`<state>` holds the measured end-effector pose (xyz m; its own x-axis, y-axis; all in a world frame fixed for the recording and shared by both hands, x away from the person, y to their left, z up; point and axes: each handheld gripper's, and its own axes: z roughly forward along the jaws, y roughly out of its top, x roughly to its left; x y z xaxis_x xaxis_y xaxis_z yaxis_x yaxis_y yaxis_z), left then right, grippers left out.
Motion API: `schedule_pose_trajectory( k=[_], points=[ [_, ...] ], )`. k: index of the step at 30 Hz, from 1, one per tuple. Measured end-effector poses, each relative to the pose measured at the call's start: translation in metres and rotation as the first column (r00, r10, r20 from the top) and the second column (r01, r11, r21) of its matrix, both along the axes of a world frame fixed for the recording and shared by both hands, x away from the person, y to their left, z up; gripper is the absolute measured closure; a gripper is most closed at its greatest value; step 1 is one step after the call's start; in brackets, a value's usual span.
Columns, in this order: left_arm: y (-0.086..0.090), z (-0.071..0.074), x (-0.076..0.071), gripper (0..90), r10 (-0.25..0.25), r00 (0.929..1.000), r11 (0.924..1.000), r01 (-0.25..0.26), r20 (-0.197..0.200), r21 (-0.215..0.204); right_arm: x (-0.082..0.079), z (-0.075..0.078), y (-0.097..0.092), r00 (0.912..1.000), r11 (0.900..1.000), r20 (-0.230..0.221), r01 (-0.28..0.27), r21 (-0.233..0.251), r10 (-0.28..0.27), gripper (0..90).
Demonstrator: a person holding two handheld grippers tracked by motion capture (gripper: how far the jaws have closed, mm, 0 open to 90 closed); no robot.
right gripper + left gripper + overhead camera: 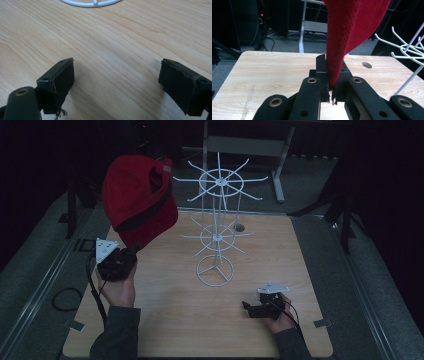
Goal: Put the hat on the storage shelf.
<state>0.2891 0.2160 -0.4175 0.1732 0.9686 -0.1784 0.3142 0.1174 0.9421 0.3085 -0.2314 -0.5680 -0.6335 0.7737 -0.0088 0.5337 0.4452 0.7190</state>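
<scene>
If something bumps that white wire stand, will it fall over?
Possibly. The white wire stand is tall and thin, with hooks spreading wider than its small ring base, so it looks top-heavy. Being bare wire, it's probably light, so a push might slide it across the wooden table.

Both forearms wear dark grey long sleeves. Left gripper [131, 251]: black body, grey three-cornered plate on top, black cable trailing from it. Its linkage arms carry brass-coloured rivets. Right gripper [246, 305]: black, same grey plate, black cable. Its pads [62, 80] are black, rectangular, frayed at the lower edge.
</scene>
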Motion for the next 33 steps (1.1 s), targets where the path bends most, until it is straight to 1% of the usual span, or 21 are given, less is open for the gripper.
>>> schedule_pose_trajectory(
  k=[2,12,19,27,33],
  points=[
    [0.0,0.001,-0.001,86.4,-0.001,1.0,1.0,0.001,0.001,0.007,0.0,0.0,0.0,1.0,1.0,0.0,0.0,0.0,0.0,13.1],
    [-0.002,0.004,-0.005,86.4,-0.003,0.9999,1.0,0.003,0.013,0.003,0.0,0.0,0.0,1.0,1.0,0.0,0.0,0.001,0.0,13.1],
    [-0.002,0.007,-0.008,86.4,-0.008,0.9997,1.0,0.008,0.022,-0.003,0.0,0.0,0.0,1.0,1.0,0.0,0.0,0.0,0.0,13.1],
    [-0.001,0.009,-0.008,86.4,-0.007,0.9997,0.9999,0.008,0.025,-0.015,0.0,0.0,0.0,1.0,1.0,0.0,0.0,0.0,0.0,13.1],
    [0.0,0.012,-0.01,86.4,-0.006,0.9994,0.9996,0.007,0.035,-0.029,0.0,0.0,0.0,1.0,1.0,0.0,0.0,0.0,0.0,13.1]
  ],
)
